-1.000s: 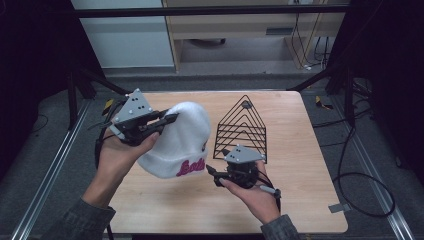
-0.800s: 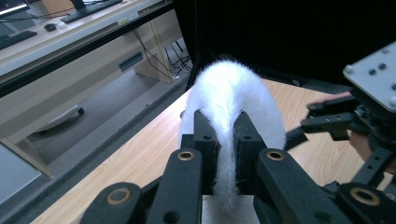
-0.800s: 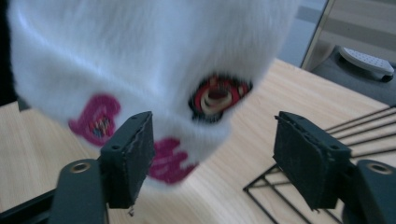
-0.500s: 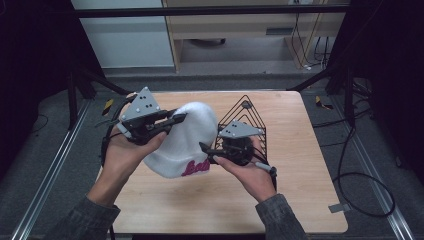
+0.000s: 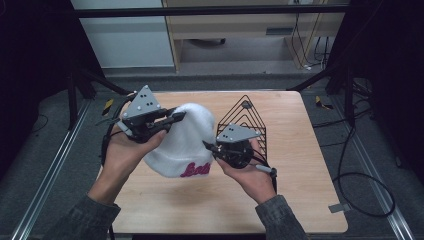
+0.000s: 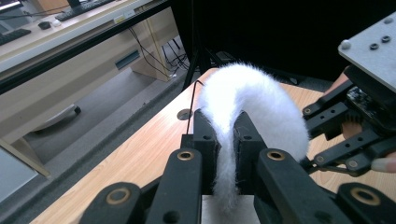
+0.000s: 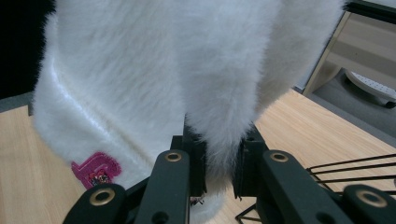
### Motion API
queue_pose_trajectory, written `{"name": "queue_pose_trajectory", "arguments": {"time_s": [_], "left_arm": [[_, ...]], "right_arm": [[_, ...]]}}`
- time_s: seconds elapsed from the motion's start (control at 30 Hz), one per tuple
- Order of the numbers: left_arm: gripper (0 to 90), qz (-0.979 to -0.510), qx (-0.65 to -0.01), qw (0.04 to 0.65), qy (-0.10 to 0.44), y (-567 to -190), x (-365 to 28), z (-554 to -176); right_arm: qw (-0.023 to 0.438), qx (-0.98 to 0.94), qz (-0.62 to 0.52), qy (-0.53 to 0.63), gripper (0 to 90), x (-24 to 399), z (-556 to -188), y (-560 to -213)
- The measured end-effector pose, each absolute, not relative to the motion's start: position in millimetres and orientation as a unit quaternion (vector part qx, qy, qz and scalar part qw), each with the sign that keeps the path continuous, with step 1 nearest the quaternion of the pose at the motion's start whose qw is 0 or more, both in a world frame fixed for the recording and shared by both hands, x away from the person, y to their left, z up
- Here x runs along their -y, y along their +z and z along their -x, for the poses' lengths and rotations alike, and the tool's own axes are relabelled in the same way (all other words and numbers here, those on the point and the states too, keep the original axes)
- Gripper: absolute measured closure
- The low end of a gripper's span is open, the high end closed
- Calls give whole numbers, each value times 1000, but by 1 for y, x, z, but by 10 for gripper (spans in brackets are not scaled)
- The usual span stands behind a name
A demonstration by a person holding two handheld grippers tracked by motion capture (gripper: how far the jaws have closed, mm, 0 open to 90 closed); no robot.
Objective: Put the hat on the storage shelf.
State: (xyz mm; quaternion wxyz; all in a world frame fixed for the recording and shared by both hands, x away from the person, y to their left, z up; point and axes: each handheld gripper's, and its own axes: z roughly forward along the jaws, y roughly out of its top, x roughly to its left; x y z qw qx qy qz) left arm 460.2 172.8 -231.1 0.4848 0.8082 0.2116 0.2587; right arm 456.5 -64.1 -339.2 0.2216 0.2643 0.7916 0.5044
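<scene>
A white fuzzy beanie [image 5: 187,142] with pink lettering hangs above the wooden table [image 5: 300,200], held between both grippers. My left gripper [image 5: 175,119] is shut on the beanie's upper left part; in the left gripper view the white fabric [image 6: 254,100] is pinched between the jaws at my left gripper [image 6: 226,135]. My right gripper [image 5: 209,147] is shut on the beanie's right edge; in the right gripper view a fold of the fur [image 7: 154,70] goes down between the jaws of my right gripper [image 7: 217,144]. A pink patch [image 7: 95,170] shows low on the cuff.
A black wire rack [image 5: 247,117], triangular in outline, stands on the table right behind my right gripper, its wires [image 7: 355,170] close by my jaws. The right gripper [image 6: 355,121] and a fingertip appear in the left gripper view. A desk and cables stand beyond the table's far edge.
Both grippers have lifted the beanie off the table and brought it up and toward the rack. The right gripper has moved up and back, closer to the wire rack.
</scene>
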Motion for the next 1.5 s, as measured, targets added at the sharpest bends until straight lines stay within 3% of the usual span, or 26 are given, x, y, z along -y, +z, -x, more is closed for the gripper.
{"name": "queue_pose_trajectory", "arguments": {"time_s": [0.57,1.03,1.5], "left_arm": [[829,-806,-209,484,271,-210,-155,-476],[829,-799,-203,482,296,-205,-145,-478],[829,-782,-186,510,307,-192,-139,-474]], "right_arm": [[228,-782,-271,513,760,77,-462,-325],[249,-766,-289,518,424,88,-452,-334],[206,-772,-310,515,246,91,-463,-359]]}}
